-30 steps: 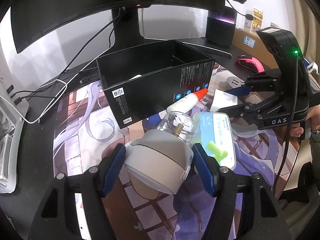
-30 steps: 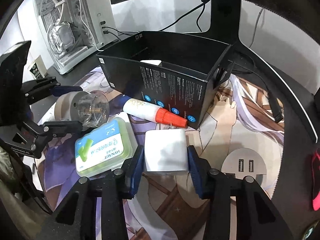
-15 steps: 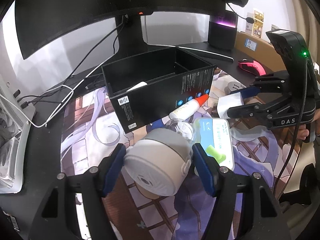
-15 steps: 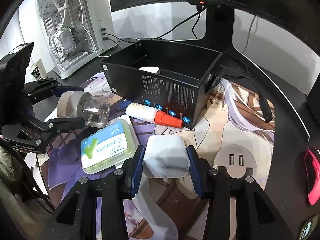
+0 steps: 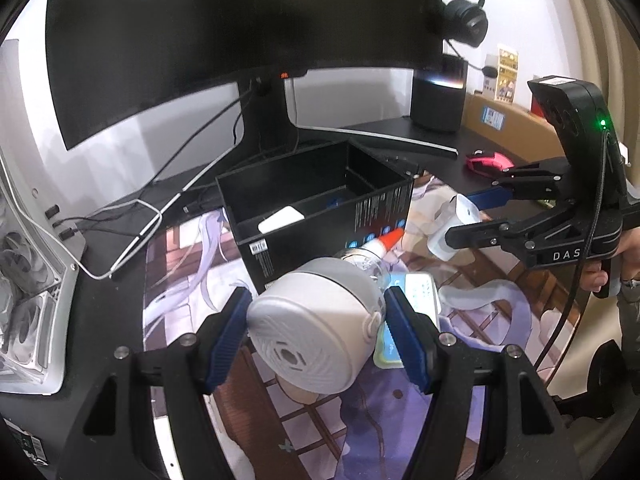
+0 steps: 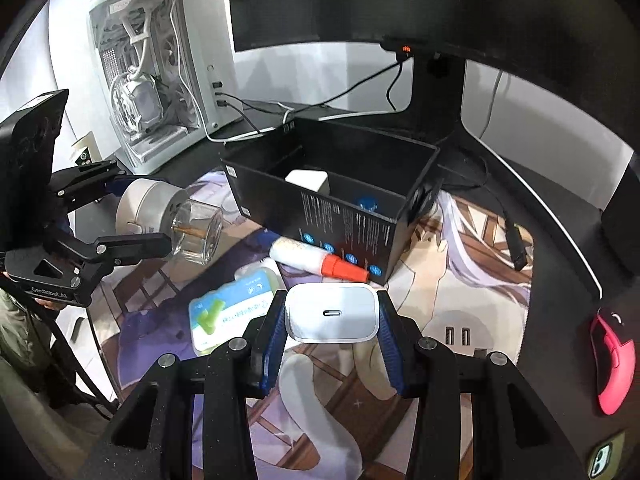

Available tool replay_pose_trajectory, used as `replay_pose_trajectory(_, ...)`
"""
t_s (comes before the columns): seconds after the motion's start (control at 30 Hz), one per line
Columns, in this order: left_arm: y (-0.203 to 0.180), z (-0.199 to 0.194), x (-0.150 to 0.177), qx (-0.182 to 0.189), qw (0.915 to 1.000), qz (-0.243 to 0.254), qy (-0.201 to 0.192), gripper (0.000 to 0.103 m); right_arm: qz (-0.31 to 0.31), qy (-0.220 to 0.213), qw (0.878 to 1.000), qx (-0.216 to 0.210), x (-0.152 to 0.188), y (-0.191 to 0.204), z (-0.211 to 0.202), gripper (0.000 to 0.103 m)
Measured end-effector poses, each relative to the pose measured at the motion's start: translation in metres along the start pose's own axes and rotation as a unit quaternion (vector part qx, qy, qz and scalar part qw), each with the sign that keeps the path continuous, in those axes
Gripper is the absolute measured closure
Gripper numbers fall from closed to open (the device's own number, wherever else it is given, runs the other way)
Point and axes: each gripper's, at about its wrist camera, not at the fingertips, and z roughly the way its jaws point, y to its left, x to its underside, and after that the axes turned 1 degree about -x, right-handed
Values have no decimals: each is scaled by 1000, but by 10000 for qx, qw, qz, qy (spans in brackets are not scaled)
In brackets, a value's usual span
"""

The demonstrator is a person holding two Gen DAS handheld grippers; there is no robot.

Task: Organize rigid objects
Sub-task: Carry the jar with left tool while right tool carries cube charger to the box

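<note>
My left gripper (image 5: 316, 320) is shut on a grey round device with a clear glass end (image 5: 316, 332), held above the desk mat; it also shows in the right wrist view (image 6: 160, 210). My right gripper (image 6: 332, 320) is shut on a white USB charger block (image 6: 332, 314), lifted above the mat; the charger shows in the left wrist view (image 5: 456, 228) too. The open black box (image 6: 344, 216) (image 5: 320, 208) stands ahead with a white block (image 6: 307, 180) inside. A glue bottle with an orange tip (image 6: 316, 261) lies against its front wall. A green-and-white case (image 6: 228, 312) lies on the mat.
A printed desk mat (image 6: 460, 272) covers the desk. A curved monitor on its stand (image 5: 240, 40) and cables are behind the box. A white PC case (image 6: 156, 80) stands at the left, a pink mouse (image 6: 612, 364) at the right, a round USB hub (image 6: 456, 336) near my right fingers.
Both grippers have risen with their objects, which now hang higher above the mat. The black box looks farther and lower in both views.
</note>
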Motion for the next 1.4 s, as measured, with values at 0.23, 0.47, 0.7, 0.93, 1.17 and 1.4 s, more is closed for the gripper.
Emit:
replay_pose_trajectory(0.23,5,-18,-11,-59,9995,-78,-286,36,-88,-247,9997,-21,-12,10,-17,61)
replay_pose_trajectory(0.47,12,-35,-25,-156,9974,-201,-667,36,-197,-558,9982,-45,-29,20,-34,61)
replay_pose_trajectory(0.7,23,-40,-47,-157,9950,-350,-922,36,-190,-880,9958,-185,-49,27,-44,61)
replay_pose_trajectory(0.93,37,-35,-68,26,9921,-633,-1079,36,-99,-1144,9931,-242,-69,28,-43,61)
replay_pose_trajectory(1.17,46,-9,-83,54,9909,-800,-1084,36,100,-1279,9917,-127,-88,13,-31,61)
replay_pose_trajectory(1.4,54,31,-91,-42,9923,-939,-808,35,258,-1224,9921,15,-103,-5,-9,61)
